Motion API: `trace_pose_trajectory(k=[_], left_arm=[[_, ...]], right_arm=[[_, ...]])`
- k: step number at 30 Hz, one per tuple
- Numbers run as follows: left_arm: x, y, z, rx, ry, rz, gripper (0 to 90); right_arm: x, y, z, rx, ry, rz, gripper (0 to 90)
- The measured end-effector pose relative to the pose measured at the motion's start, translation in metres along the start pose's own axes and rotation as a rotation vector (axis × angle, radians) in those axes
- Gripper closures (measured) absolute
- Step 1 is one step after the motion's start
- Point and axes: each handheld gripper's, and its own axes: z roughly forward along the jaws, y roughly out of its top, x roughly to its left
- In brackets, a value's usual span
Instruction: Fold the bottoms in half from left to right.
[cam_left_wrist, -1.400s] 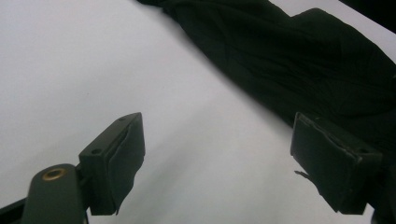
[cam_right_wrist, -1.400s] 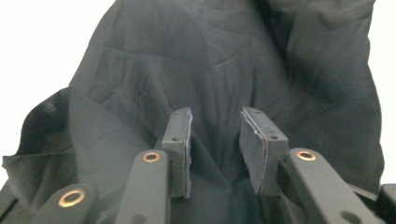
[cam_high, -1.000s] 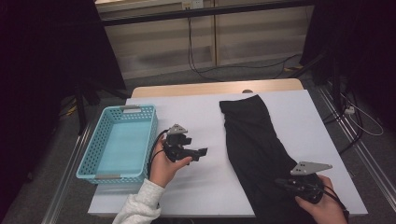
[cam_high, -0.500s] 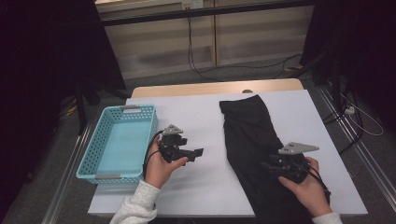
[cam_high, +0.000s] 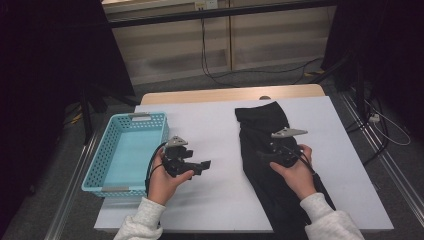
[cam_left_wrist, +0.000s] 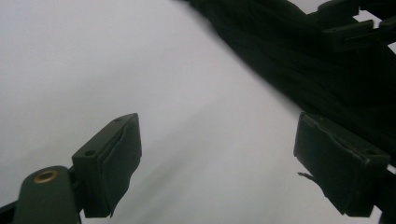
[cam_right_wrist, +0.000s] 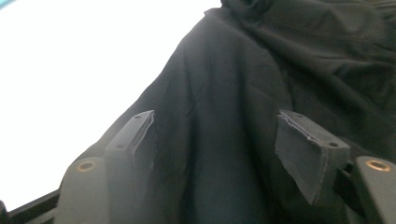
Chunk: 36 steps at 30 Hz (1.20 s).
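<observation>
A long black garment (cam_high: 261, 121) lies lengthwise on the right half of the white table (cam_high: 210, 117). Above its middle, my right gripper (cam_high: 261, 154) points left. Its jaws have just been opening and now stand apart, and in the right gripper view the right gripper (cam_right_wrist: 215, 144) holds nothing, with the dark cloth (cam_right_wrist: 327, 56) beneath it. My left gripper (cam_high: 206, 165) hovers over bare table left of the garment, pointing right. The left gripper (cam_left_wrist: 217, 154) is open and empty, and the garment's edge (cam_left_wrist: 289, 60) crosses the upper right of its view.
A light blue perforated basket (cam_high: 100, 170) stands at the table's left edge, close to my left hand. Bare white tabletop lies between the basket and the garment. Dark floor and cables lie beyond the far edge.
My right gripper has moved from the garment's near end up toward its middle, and its jaws have gone from shut to apart. The left gripper has stayed put.
</observation>
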Motion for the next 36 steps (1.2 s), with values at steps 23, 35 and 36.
trace_pose_trajectory(k=[23, 35, 36], left_arm=[[0.003, 0.002, -0.001, 0.004, 0.007, -0.002, 14.9], [0.003, 0.001, 0.002, 0.013, 0.012, -0.006, 14.8], [0.003, 0.001, 0.002, 0.016, 0.013, -0.009, 14.9]], right_arm=[[0.003, 0.039, 0.079, 0.057, -0.04, 0.059, 24.8], [0.013, 0.032, 0.091, 0.029, -0.064, 0.031, 21.3], [0.015, 0.031, 0.092, 0.029, -0.069, 0.01, 22.9]])
